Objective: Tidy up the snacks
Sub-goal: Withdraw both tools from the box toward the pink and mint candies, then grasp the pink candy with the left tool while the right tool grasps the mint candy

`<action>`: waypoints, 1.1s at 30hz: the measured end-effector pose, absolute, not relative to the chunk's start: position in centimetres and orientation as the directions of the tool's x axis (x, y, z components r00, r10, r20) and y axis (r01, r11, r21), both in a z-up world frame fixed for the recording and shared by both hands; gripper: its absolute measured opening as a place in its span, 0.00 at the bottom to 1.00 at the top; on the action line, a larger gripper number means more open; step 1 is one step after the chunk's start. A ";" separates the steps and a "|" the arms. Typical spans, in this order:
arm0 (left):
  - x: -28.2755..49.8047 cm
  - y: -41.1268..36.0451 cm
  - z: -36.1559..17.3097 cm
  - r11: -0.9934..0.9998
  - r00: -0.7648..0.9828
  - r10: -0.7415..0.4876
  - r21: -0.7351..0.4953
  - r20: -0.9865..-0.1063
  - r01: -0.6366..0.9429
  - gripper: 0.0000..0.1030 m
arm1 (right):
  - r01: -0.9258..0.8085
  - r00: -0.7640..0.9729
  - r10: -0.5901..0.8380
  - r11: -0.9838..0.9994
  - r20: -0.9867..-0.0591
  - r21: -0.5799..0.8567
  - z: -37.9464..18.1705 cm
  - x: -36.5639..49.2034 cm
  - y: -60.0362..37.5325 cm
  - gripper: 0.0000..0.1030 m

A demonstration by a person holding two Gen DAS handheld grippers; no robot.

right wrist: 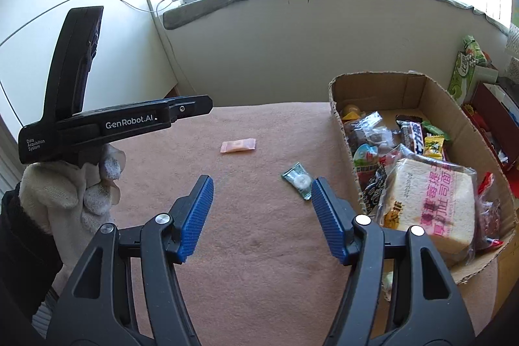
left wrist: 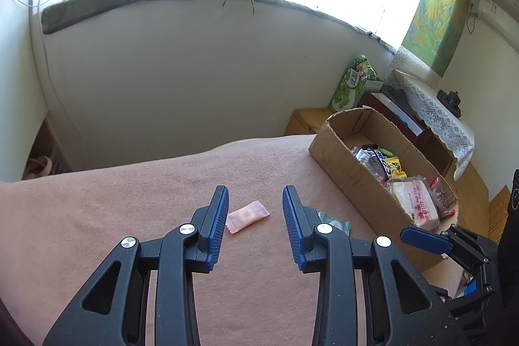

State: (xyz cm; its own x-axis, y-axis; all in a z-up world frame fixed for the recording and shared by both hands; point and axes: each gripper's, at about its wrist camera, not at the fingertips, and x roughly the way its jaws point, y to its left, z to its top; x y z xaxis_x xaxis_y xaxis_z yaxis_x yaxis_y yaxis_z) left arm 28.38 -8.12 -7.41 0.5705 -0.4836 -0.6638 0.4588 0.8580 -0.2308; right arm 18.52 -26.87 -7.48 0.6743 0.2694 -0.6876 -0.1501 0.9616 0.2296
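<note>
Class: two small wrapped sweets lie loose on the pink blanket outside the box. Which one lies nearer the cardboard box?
The green-wrapped sweet. It lies close to the cardboard box wall, just off the right gripper's fingertip, while the pink-wrapped sweet lies further out on the blanket.

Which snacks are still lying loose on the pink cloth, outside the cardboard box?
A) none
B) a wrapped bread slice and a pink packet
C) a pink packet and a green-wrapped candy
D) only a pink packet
C: the pink packet and the green-wrapped candy both lie on the pink cloth, apart from each other and outside the cardboard box.
</note>
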 end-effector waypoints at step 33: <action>32.4 -6.3 -11.5 0.797 0.441 -0.564 -0.321 -0.698 0.512 0.32 | 0.041 0.501 0.170 0.975 -0.849 0.220 -13.8 25.4 -25.2 0.64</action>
